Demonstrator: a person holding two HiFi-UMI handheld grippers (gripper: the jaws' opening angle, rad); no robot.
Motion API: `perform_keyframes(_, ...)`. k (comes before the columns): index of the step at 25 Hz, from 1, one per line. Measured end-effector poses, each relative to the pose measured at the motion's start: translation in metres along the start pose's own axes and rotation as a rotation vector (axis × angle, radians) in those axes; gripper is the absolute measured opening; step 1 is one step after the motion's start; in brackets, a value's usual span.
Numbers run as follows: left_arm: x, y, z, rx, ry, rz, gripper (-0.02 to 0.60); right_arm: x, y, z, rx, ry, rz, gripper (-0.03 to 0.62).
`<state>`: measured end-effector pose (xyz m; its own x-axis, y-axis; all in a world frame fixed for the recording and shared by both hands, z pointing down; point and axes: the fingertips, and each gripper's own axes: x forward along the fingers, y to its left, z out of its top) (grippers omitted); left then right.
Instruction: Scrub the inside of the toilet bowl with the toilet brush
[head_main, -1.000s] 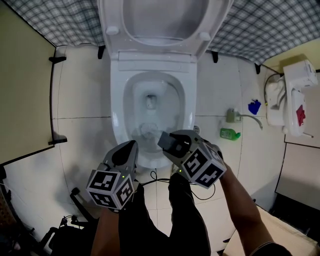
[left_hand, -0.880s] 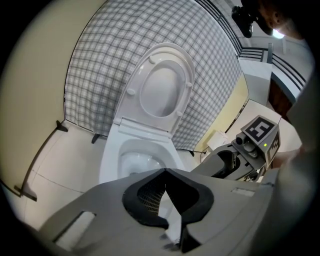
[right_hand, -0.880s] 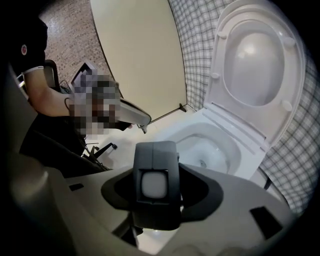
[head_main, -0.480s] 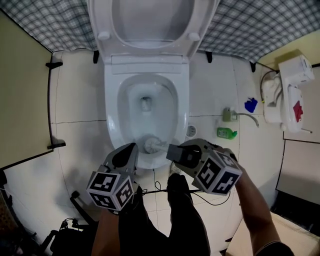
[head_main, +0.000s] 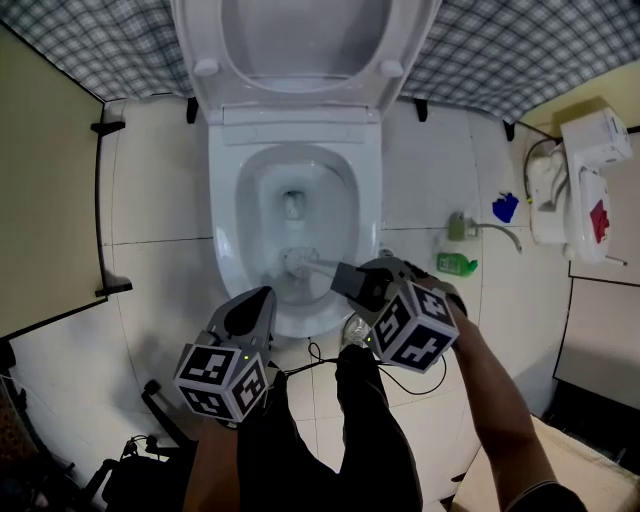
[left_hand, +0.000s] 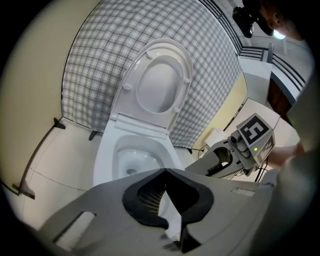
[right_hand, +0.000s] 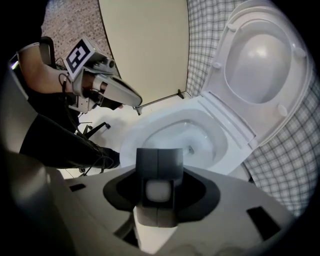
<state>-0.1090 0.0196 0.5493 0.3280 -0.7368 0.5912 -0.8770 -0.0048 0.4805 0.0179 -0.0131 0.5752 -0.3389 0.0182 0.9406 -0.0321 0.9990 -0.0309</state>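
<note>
Two jaws of the right gripper (head_main: 345, 283), just drawn in, clamp the toilet brush (head_main: 300, 264) by its handle; the bristle head rests on the near wall inside the toilet bowl (head_main: 226, 235). Scrubbing seems under way; next, sweep it round the basin. Beside it the left gripper (head_main: 262, 293) idles, jaws together, empty. No writing is legible, even on the green bottle (head_main: 459, 266)

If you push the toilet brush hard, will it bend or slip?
The toilet brush has a thin straight handle, so probably flexes slightly. Its bristly head rests on the glossy toilet bowl, so it likely slides easily.
</note>
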Motion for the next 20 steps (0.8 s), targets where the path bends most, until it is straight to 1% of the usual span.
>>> perform_keyframes(5,0.002,0.002,0.001,-0.003,-0.001,-0.002,0.009,0.040,-0.021,0.001,0.037,0.069,-0.060,0.195)
perform_keyframes(7,0.003,0.002,0.000,-0.002,0.002,-0.005,0.009,0.054,-0.030,0.005,0.071,0.069,-0.087,0.195)
perform_keyframes(11,0.002,0.005,-0.003,-0.006,0.006,-0.005,0.009,0.055,-0.047,0.023,0.160,-0.014,-0.150,0.193)
perform_keyframes(15,0.000,0.009,-0.002,-0.012,0.002,-0.001,0.009,0.038,-0.065,0.038,0.183,-0.081,-0.229,0.193)
perform_keyframes(18,0.001,0.010,0.002,-0.009,-0.003,-0.004,0.009,0.018,-0.087,0.046,0.213,-0.113,-0.315,0.193)
perform_keyframes(20,0.001,0.010,0.003,-0.010,-0.005,-0.004,0.009,0.005,-0.104,0.050,0.240,-0.110,-0.384,0.193)
